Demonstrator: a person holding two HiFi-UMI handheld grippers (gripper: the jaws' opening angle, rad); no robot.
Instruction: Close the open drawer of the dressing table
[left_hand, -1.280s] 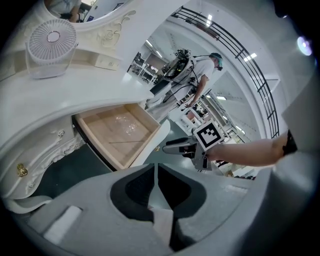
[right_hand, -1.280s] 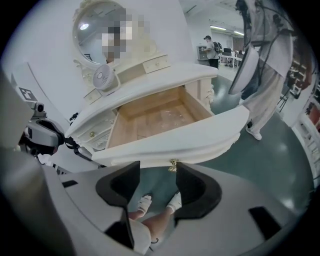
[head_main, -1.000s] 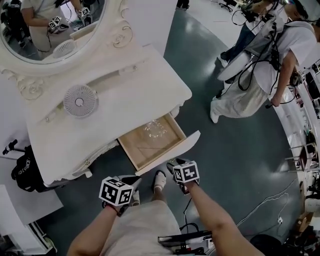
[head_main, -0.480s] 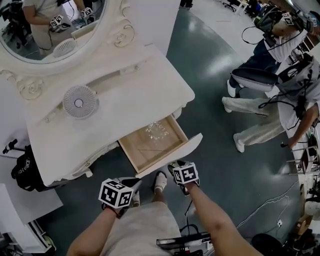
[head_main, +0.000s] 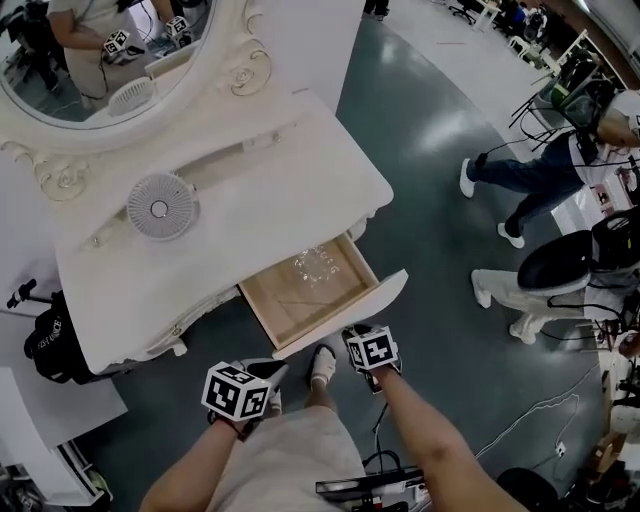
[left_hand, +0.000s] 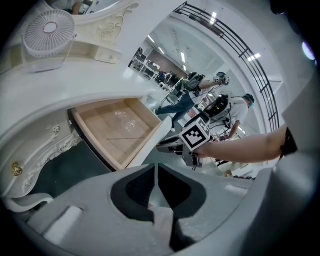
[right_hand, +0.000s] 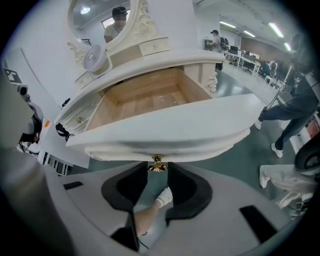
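The wooden drawer (head_main: 300, 295) of the white dressing table (head_main: 260, 190) stands pulled out, its white front panel (head_main: 350, 312) toward me. My right gripper (head_main: 352, 332) is at that panel. In the right gripper view its jaws have just been closing and now sit on both sides of the small gold knob (right_hand: 157, 164), with the right gripper (right_hand: 158, 172) shut on it. My left gripper (head_main: 272, 370) hangs to the left, below the table edge; in the left gripper view the left gripper (left_hand: 156, 176) is shut and empty, facing the drawer (left_hand: 115, 131).
A small round fan (head_main: 160, 205) stands on the tabletop below the oval mirror (head_main: 90, 50). A clear crinkled wrapper (head_main: 318, 262) lies inside the drawer. A black bag (head_main: 45, 342) sits left of the table. People (head_main: 530, 180) and a stool (head_main: 560, 265) are at the right.
The people at the right have walked further off to the right and back. Both grippers stay almost where they were, the right one at the drawer front.
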